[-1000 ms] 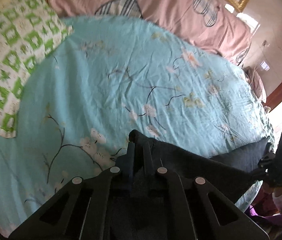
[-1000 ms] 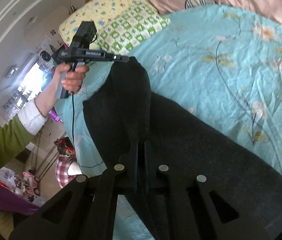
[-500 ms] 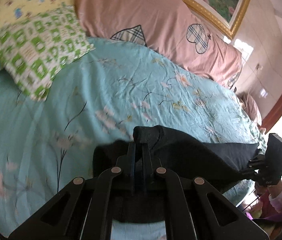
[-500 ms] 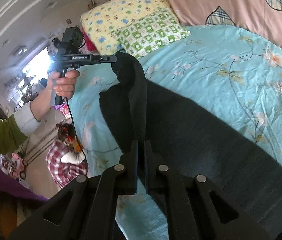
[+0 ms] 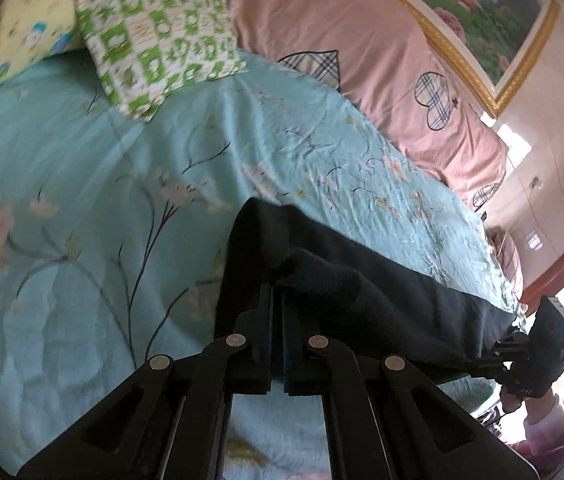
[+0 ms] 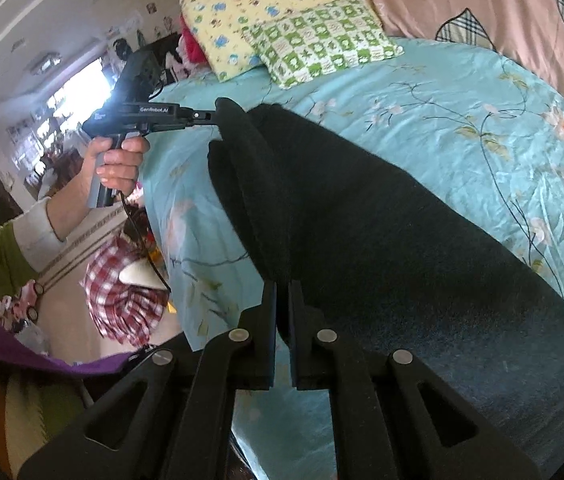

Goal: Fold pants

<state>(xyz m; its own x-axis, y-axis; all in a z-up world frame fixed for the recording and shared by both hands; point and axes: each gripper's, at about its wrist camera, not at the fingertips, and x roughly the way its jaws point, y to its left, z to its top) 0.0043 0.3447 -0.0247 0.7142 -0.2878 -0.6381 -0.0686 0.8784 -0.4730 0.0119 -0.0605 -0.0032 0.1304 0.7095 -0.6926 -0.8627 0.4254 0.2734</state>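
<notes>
- Pants now lifted higher off our bedsheet than a second ago.
- Left gripper clenched on pants edge.
- Right gripper clenched likewise; green pillow far ahead.

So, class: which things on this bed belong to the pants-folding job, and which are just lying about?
Job:
- black fabric pants
- left gripper
- right gripper

Lying about:
- green-and-white checked pillow
- yellow patterned pillow
- pink quilt with plaid hearts
</notes>
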